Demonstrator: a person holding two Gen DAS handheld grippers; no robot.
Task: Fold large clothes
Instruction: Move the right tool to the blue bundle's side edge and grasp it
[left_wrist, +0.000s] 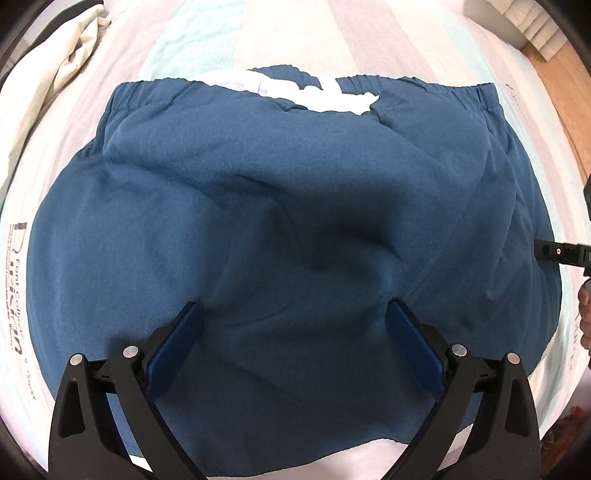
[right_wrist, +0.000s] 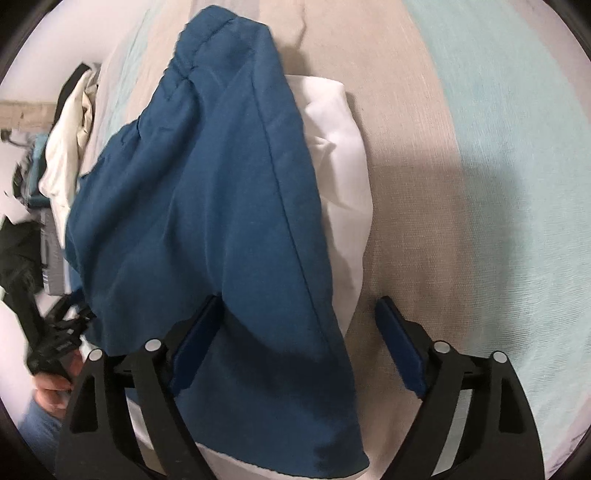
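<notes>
Left wrist view looks steeply down on blue shorts (left_wrist: 280, 206) spread flat on a striped bed sheet (left_wrist: 207, 40), elastic waistband at the far side, a white garment (left_wrist: 332, 98) peeking from under it. Bare sheet runs beyond the waistband; a cream cloth (left_wrist: 48, 85) lies crumpled at the far left edge. The left tongs (left_wrist: 295, 314) stand open over the fabric, gripping nothing. In the right wrist view the right tongs (right_wrist: 299, 306) gape wide astride the shorts' side edge, pads not pressing, with open sheet to their right.
</notes>
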